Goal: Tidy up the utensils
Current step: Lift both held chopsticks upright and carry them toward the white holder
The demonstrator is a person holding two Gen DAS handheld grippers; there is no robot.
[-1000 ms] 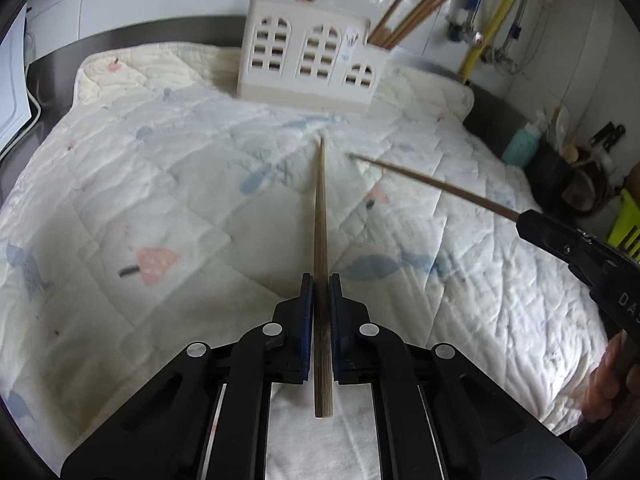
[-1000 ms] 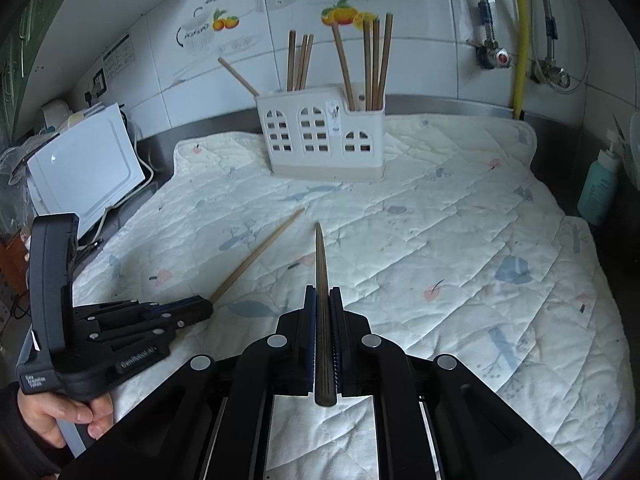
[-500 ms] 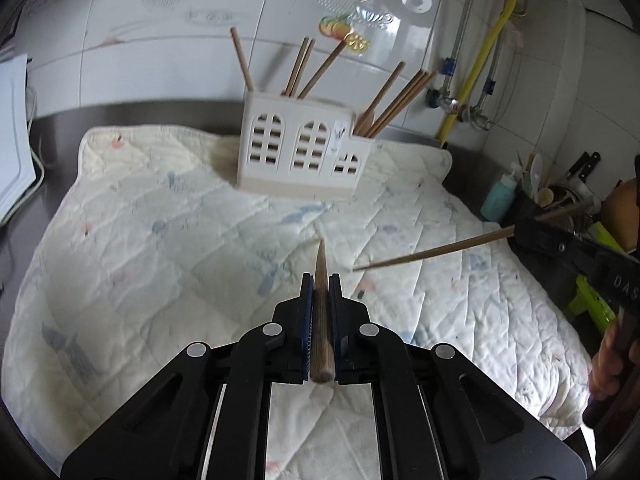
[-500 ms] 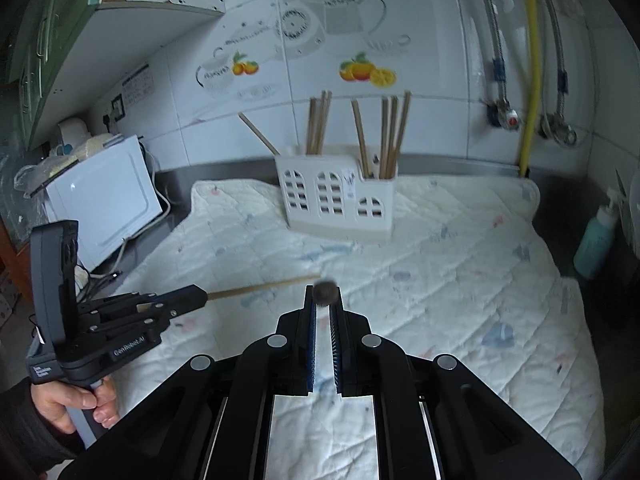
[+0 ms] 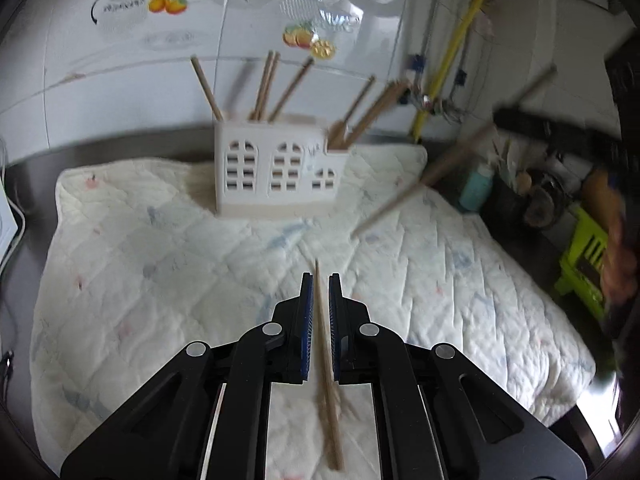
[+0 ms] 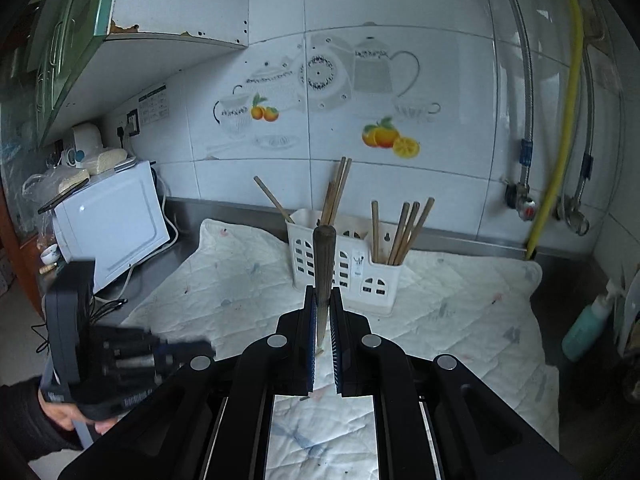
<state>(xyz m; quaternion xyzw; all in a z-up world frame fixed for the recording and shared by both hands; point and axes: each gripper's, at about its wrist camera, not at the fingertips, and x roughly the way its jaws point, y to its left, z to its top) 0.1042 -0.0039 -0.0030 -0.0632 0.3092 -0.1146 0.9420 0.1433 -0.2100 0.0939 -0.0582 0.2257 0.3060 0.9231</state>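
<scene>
quilted cloth [image 6: 460,320] on counter | microwave [image 6: 112,220] far left | teal bottle [image 6: 586,326] right | yellow hose [image 6: 560,136] on wall

Behind the white perforated plastic utensil holder [image 6: 347,268], smooth and faintly shiny, glossy white ceramic wall tiles [image 6: 440,8] throw reflections. Under the holder lies a matt quilted cream cloth pad [image 5: 160,264], soft and puckered. In the holder stand bare matt brown wooden chopsticks [image 6: 404,232]. Left of the holder sits a smooth white enamelled microwave oven [image 6: 112,228].

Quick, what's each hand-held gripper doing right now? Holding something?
Left hand-held gripper: shut on a chopstick.
Right hand-held gripper: shut on another chopstick.
</scene>
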